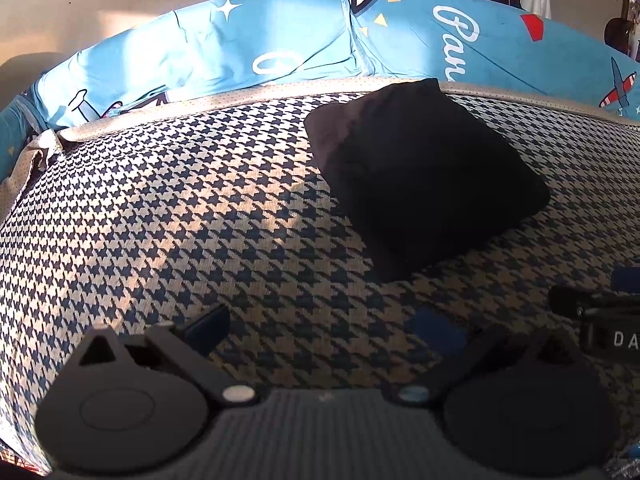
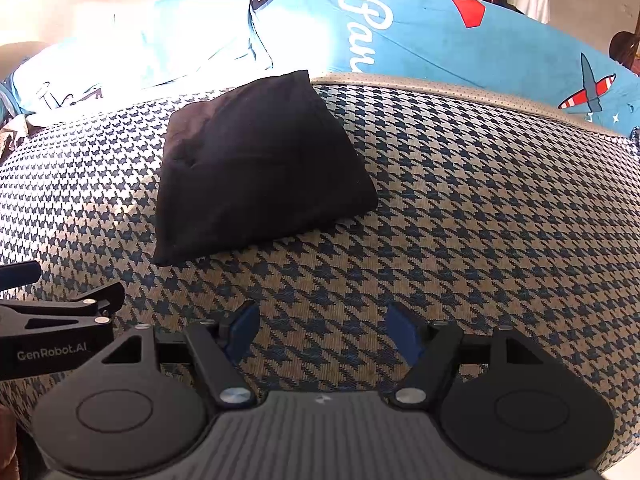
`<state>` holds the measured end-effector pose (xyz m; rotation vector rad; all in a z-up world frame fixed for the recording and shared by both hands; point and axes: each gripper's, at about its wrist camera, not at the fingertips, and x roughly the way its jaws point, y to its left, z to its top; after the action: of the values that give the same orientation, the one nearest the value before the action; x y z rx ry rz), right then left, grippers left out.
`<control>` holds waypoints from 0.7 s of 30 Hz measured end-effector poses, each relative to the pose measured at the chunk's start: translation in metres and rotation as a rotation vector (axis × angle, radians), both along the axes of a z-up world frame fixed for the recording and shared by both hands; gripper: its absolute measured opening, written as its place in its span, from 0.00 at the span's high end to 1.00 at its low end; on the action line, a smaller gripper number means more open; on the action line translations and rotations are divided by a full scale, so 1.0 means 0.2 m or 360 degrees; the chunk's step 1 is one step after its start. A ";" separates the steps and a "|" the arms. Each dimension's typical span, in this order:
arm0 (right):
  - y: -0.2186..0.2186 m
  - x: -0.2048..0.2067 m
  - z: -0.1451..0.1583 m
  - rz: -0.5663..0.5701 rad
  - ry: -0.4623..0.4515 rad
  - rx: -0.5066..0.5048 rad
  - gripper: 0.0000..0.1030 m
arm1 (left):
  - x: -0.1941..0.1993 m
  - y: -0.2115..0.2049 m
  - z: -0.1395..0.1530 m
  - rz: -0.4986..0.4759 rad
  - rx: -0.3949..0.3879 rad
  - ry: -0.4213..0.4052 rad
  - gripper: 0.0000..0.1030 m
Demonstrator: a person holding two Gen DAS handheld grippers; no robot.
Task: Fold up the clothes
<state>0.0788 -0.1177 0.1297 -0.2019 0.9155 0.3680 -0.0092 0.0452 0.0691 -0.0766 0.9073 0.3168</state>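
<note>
The black garment (image 2: 256,168) is lying folded into a compact bundle near the bed's (image 2: 480,200) far edge. Both claws, left (image 1: 320,332) and right (image 2: 322,330), are hovering apart and empty, so folding is looking finished.

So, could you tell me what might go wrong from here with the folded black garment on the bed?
The black garment looks puffy rather than flat, so its folds may spring open if nudged. Both the left gripper and right gripper are open and low over the houndstooth cover, so either could snag that instead.
</note>
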 end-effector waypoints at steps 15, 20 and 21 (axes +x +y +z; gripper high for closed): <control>0.00 0.00 0.00 0.0003 -0.0005 -0.0018 0.31 | -0.01 -0.03 0.01 -0.0033 -0.0038 -0.0022 0.00; 0.00 0.00 0.00 0.0003 -0.0003 -0.0023 0.31 | -0.01 -0.03 0.01 -0.0032 -0.0045 -0.0030 0.00; 0.00 0.00 0.00 0.0004 -0.0003 -0.0025 0.31 | -0.01 -0.03 0.01 -0.0032 -0.0046 -0.0031 0.00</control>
<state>0.0781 -0.1170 0.1291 -0.2176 0.9164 0.3629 -0.0117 0.0399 0.0712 -0.0971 0.8926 0.2837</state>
